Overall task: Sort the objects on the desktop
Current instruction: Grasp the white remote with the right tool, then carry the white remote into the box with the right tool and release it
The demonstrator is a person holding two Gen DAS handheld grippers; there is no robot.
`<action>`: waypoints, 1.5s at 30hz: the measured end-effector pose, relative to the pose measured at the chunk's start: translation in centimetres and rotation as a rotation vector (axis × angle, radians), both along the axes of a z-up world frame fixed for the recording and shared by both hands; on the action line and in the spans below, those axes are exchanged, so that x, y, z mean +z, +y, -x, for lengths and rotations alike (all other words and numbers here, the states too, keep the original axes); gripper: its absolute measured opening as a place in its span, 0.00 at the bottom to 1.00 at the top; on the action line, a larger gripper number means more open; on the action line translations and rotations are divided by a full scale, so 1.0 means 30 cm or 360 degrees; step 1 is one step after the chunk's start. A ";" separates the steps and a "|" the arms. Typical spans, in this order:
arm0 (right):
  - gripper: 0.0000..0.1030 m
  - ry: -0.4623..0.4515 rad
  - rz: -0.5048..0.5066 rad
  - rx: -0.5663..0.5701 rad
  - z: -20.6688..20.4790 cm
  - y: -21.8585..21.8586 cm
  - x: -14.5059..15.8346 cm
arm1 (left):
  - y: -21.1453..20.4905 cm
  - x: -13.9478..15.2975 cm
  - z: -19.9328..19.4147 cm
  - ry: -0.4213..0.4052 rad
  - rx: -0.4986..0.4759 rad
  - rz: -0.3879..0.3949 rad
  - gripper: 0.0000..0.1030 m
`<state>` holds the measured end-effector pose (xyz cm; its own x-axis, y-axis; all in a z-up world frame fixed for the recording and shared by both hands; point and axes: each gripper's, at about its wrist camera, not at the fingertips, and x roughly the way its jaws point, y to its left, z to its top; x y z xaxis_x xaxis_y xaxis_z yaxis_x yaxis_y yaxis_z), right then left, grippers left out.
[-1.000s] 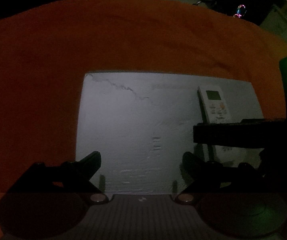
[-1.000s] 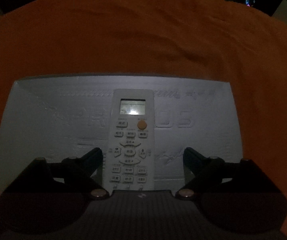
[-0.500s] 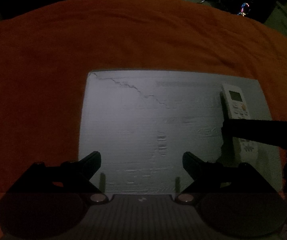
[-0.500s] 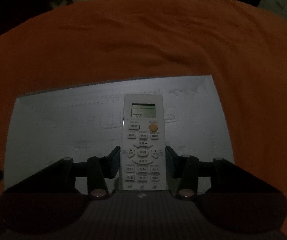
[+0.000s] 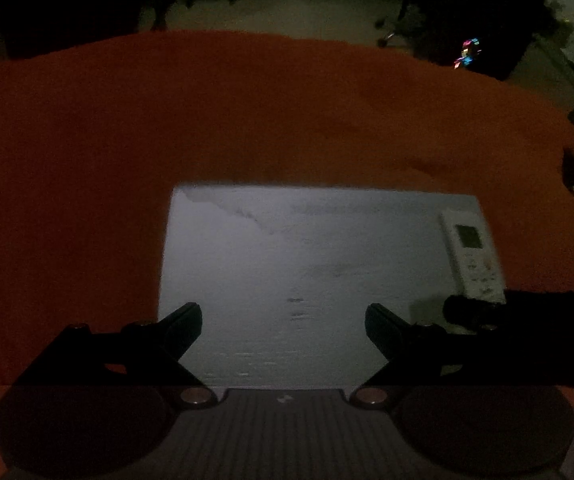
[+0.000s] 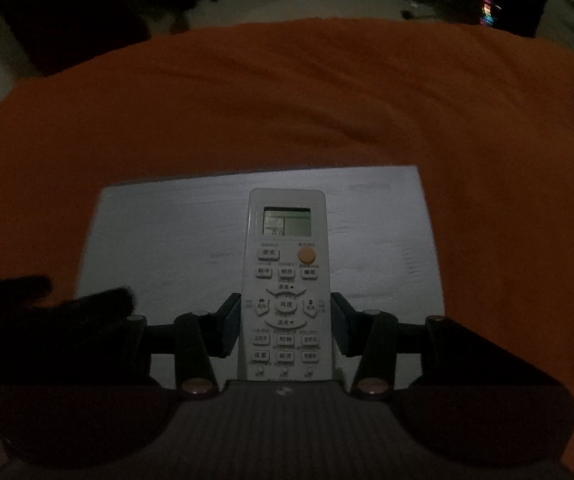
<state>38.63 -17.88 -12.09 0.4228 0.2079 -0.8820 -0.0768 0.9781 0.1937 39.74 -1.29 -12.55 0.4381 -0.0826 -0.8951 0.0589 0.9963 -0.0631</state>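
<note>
White remote [image 6: 285, 280] now clamped in right fingers [image 6: 229, 322], lifted; left fingers [image 5: 185, 322] spread empty.

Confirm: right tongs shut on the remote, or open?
Shut on it: right tongs have both pads pressed against the remote's sides.

A dim indoor room, perhaps an office or home: an orange cloth [image 6: 287, 112] covers the counter, pale floor [image 5: 327, 16] lies beyond, chair casters [image 5: 387, 36] show, and multicoloured lights [image 5: 467, 54] glow among dark furniture.
</note>
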 end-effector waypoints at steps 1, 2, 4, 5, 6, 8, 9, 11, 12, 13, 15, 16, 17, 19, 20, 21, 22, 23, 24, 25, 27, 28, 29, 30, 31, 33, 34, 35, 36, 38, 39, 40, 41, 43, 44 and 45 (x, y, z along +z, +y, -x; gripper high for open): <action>0.47 -0.0016 -0.0016 0.0028 0.025 0.001 0.027 | 0.000 0.022 0.019 -0.0022 -0.0013 0.0008 0.85; 0.47 -0.0030 -0.0016 0.0037 0.046 -0.002 0.049 | 0.000 0.045 0.037 -0.0043 -0.0025 0.0017 0.85; 0.47 -0.0071 -0.0033 0.0080 0.099 -0.013 0.102 | 0.004 0.085 0.076 -0.0068 -0.0045 0.0055 0.85; 0.47 -0.0091 -0.0044 0.0099 0.125 -0.020 0.124 | 0.007 0.101 0.097 -0.0066 -0.0057 0.0086 0.85; 0.47 -0.0109 -0.0055 0.0117 0.157 -0.028 0.149 | 0.007 0.113 0.115 -0.0059 -0.0074 0.0103 0.85; 0.47 -0.0136 -0.0079 0.0150 0.228 -0.044 0.195 | 0.002 0.148 0.163 -0.0058 -0.0147 0.0126 0.85; 0.47 -0.0148 -0.0095 0.0169 0.266 -0.053 0.216 | -0.002 0.160 0.187 -0.0077 -0.0180 0.0115 0.86; 0.47 -0.0155 -0.0115 0.0197 0.321 -0.070 0.231 | -0.014 0.188 0.252 -0.0112 -0.0249 0.0075 0.90; 0.47 -0.0153 -0.0132 0.0218 0.357 -0.078 0.241 | -0.019 0.196 0.285 -0.0116 -0.0283 0.0067 0.91; 0.47 -0.0147 -0.0152 0.0243 0.399 -0.084 0.251 | -0.023 0.202 0.318 -0.0117 -0.0315 0.0061 0.91; 0.47 -0.0130 -0.0171 0.0291 0.459 -0.097 0.261 | -0.028 0.207 0.382 -0.0092 -0.0354 0.0070 0.90; 0.47 -0.0116 -0.0178 0.0316 0.499 -0.096 0.262 | -0.032 0.207 0.413 -0.0080 -0.0372 0.0073 0.90; 0.47 -0.0101 -0.0185 0.0337 0.528 -0.099 0.256 | -0.036 0.202 0.447 -0.0069 -0.0391 0.0067 0.90; 0.47 -0.0065 -0.0199 0.0372 0.588 -0.100 0.238 | -0.040 0.186 0.502 -0.0036 -0.0420 0.0059 0.90; 0.47 -0.0044 -0.0207 0.0388 0.618 -0.099 0.227 | -0.041 0.177 0.530 -0.0005 -0.0426 0.0061 0.90; 0.47 -0.0015 -0.0215 0.0405 0.648 -0.094 0.209 | -0.042 0.168 0.557 0.0029 -0.0430 0.0063 0.90; 0.47 0.0008 -0.0222 0.0416 0.669 -0.088 0.189 | -0.041 0.151 0.578 0.0070 -0.0424 0.0063 0.90; 0.47 0.0030 -0.0226 0.0427 0.695 -0.083 0.172 | -0.041 0.135 0.600 0.0111 -0.0419 0.0063 0.89; 0.47 0.0041 -0.0212 0.0446 0.721 -0.073 0.154 | -0.040 0.117 0.621 0.0152 -0.0415 0.0062 0.89; 0.47 0.0040 -0.0182 0.0473 0.750 -0.058 0.137 | -0.038 0.091 0.638 0.0188 -0.0417 0.0054 0.89; 0.47 0.0048 -0.0133 0.0518 0.799 -0.028 0.102 | -0.028 0.040 0.670 0.0236 -0.0427 0.0032 0.89; 0.47 0.0070 -0.0131 0.0533 0.815 -0.016 0.078 | -0.025 0.015 0.684 0.0251 -0.0434 0.0017 0.89; 0.47 0.0099 -0.0136 0.0534 0.825 -0.006 0.055 | -0.018 -0.008 0.692 0.0268 -0.0434 0.0006 0.89; 0.47 0.0132 -0.0140 0.0533 0.823 0.000 0.027 | -0.011 -0.030 0.699 0.0285 -0.0432 -0.0005 0.89; 0.47 0.0159 -0.0142 0.0535 0.809 -0.002 -0.006 | -0.006 -0.054 0.703 0.0301 -0.0423 -0.0018 0.89; 0.47 0.0195 -0.0124 0.0538 0.799 0.007 -0.059 | 0.004 -0.095 0.711 0.0323 -0.0400 -0.0038 0.89; 0.47 0.0203 -0.0097 0.0540 0.795 0.015 -0.081 | 0.007 -0.113 0.710 0.0331 -0.0393 -0.0048 0.90; 0.47 0.0212 -0.0072 0.0541 0.790 0.022 -0.102 | 0.007 -0.128 0.709 0.0331 -0.0392 -0.0066 0.90; 0.48 0.0216 -0.0057 0.0533 0.782 0.027 -0.120 | 0.005 -0.140 0.709 0.0324 -0.0395 -0.0087 0.93; 0.47 0.0201 -0.0031 0.0516 0.755 0.037 -0.144 | -0.010 -0.149 0.734 0.0271 -0.0428 -0.0138 0.96; 0.47 0.0200 -0.0017 0.0482 0.747 0.034 -0.151 | -0.019 -0.155 0.743 0.0270 -0.0436 -0.0149 0.97; 0.47 0.0202 -0.0015 0.0470 0.743 0.023 -0.149 | -0.023 -0.157 0.746 0.0264 -0.0446 -0.0160 0.97; 0.47 0.0201 -0.0012 0.0483 0.736 0.025 -0.150 | -0.027 -0.155 0.749 0.0257 -0.0455 -0.0168 0.98; 0.47 0.0193 0.0019 0.0498 0.725 0.024 -0.157 | -0.035 -0.163 0.755 0.0241 -0.0478 -0.0201 0.98; 0.47 0.0191 0.0045 0.0491 0.722 0.022 -0.158 | -0.041 -0.165 0.760 0.0234 -0.0481 -0.0212 0.99; 0.47 0.0197 0.0057 0.0490 0.723 0.020 -0.154 | -0.046 -0.168 0.765 0.0227 -0.0484 -0.0223 1.00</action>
